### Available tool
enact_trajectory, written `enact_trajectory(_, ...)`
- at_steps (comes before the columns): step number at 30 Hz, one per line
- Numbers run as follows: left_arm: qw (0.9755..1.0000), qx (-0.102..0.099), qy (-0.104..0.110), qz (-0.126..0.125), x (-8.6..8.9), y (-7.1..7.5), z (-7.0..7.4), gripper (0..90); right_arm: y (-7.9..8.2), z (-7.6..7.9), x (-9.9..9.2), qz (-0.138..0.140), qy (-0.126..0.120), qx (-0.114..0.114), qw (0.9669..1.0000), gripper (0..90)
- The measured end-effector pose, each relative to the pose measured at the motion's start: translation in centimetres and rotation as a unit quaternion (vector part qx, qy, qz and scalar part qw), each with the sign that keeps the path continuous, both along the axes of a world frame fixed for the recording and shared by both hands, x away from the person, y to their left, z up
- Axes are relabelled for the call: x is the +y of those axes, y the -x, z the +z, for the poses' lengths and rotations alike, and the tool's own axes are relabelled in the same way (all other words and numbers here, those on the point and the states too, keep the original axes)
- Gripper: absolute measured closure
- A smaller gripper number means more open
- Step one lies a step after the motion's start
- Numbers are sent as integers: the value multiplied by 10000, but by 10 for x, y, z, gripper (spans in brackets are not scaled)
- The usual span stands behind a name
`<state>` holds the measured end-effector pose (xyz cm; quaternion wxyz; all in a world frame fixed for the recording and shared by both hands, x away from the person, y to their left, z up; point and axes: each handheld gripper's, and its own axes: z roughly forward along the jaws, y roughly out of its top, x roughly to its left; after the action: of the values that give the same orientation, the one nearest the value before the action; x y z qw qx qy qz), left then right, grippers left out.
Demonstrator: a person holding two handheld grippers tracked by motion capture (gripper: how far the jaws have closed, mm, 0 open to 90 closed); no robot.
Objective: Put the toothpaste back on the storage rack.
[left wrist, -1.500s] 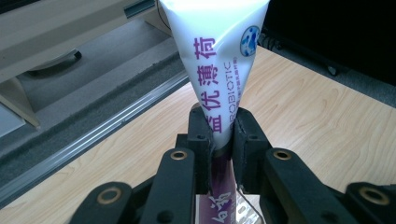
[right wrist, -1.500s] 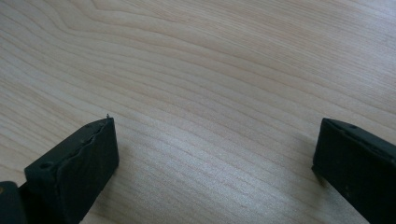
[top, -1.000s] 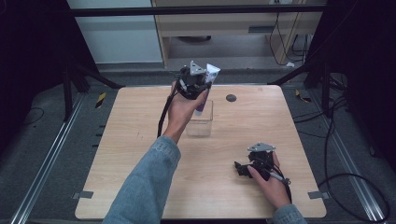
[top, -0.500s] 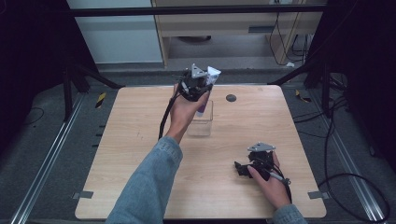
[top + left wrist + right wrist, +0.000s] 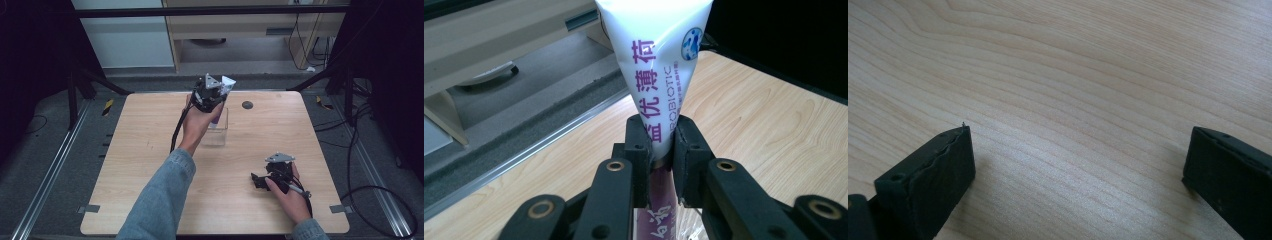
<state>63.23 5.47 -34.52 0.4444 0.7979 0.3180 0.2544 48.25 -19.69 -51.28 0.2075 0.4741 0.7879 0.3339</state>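
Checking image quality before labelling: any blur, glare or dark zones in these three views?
High view: soft and dim, surroundings nearly black, clear container barely readable on the table. Left gripper view: sharp print on the tube, its white top washed out, the left gripper crisp. Right gripper view: evenly lit wood grain, soft shadows under the right gripper.

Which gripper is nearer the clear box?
Left. The left gripper is right over the clear box, clamped on a white and purple tube whose lower end points into it. The right gripper rests open on the table, well off toward the near right.
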Motion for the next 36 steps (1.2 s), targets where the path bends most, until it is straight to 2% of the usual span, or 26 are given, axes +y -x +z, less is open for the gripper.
enact_trajectory(5,10000,46,56,22,1,-1,-8,788,0,0,0,0,-1,1,10000,4)
enact_trajectory(14,9999,153,9,2,1,-1,-24,787,0,0,0,2,-4,-7,10000,4)
enact_trajectory(27,9995,302,-39,-18,2,-1,-37,787,0,0,0,-7,-16,-5,10000,4)
enact_trajectory(36,9991,381,-166,-87,1,-1,-40,786,0,0,0,-9,-19,-2,10000,4)
